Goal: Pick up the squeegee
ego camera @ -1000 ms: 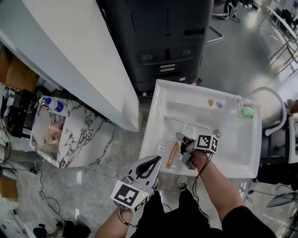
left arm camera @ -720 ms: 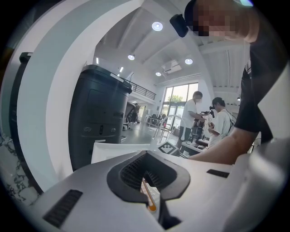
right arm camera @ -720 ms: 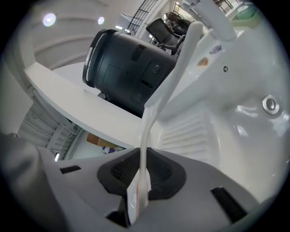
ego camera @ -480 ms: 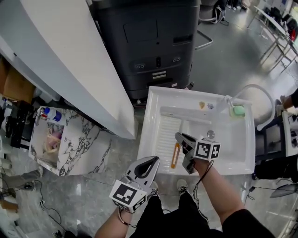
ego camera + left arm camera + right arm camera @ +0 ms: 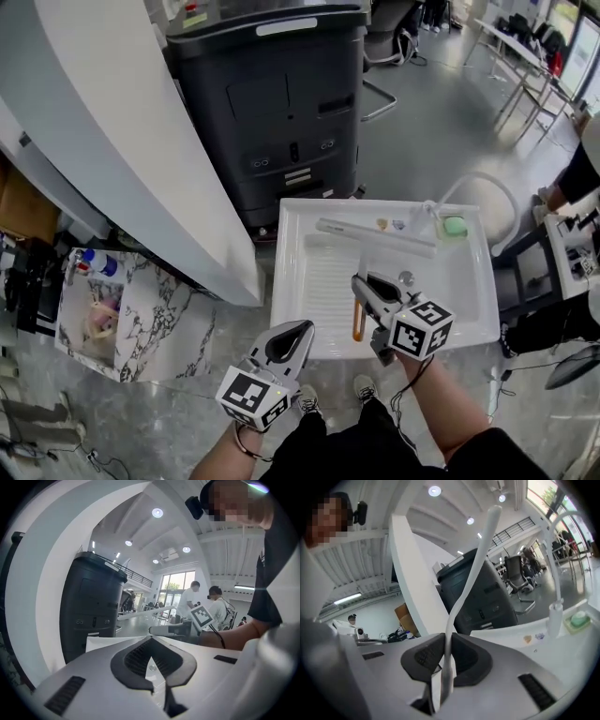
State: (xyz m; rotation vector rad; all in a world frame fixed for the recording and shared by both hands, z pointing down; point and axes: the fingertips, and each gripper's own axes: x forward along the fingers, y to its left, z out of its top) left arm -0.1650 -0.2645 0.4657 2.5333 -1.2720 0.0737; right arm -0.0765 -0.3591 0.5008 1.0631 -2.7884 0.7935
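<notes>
The squeegee (image 5: 375, 237) is white, with a long blade bar across the top and a thin handle running down into my right gripper (image 5: 363, 286). That gripper is shut on the handle and holds the squeegee above the white sink (image 5: 289, 281). In the right gripper view the handle (image 5: 461, 592) rises from between the dark pads (image 5: 423, 657), curving up and to the right. My left gripper (image 5: 298, 330) hovers in front of the sink's near left corner, shut and holding nothing. In the left gripper view its jaws (image 5: 151, 639) meet at the tips.
An orange-handled tool (image 5: 357, 319) lies in the basin below the right gripper. A green sponge (image 5: 455, 226) and a white hose tap (image 5: 487, 199) sit at the sink's far right. A black machine (image 5: 272, 112) stands behind, a white counter (image 5: 112, 150) and marble shelf (image 5: 150, 309) to the left.
My right gripper has risen from the basin with the squeegee and rolled, lifting the blade clear. The orange tool stayed in the sink. The left gripper rose slightly.
</notes>
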